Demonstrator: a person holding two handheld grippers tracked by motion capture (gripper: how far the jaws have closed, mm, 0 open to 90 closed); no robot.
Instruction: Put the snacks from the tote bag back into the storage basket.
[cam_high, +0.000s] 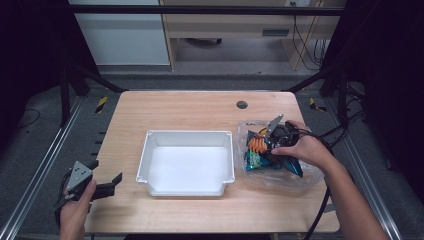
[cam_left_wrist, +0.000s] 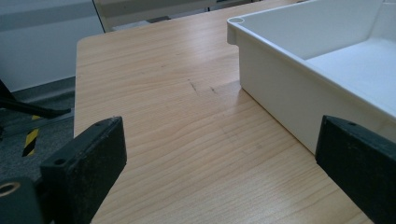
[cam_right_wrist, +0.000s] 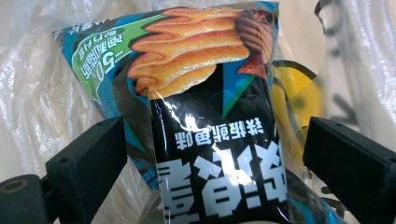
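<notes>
A wooden table (cam_high: 190, 107) holds an empty white tray (cam_high: 186, 162) at its centre, and to the tray's right a clear plastic bag (cam_high: 307, 175) with snack packets, where the right gripper (cam_right_wrist: 212, 154) hangs wide open around a black-and-blue chip packet (cam_right_wrist: 210, 116). To grip well, the jaws should probably close across the packet's narrow middle, gently, without pinching the clear bag. The packet's long axis runs away from the gripper, printed top nearest it; the left gripper (cam_left_wrist: 219, 158) waits wide open beside the tray.
</notes>
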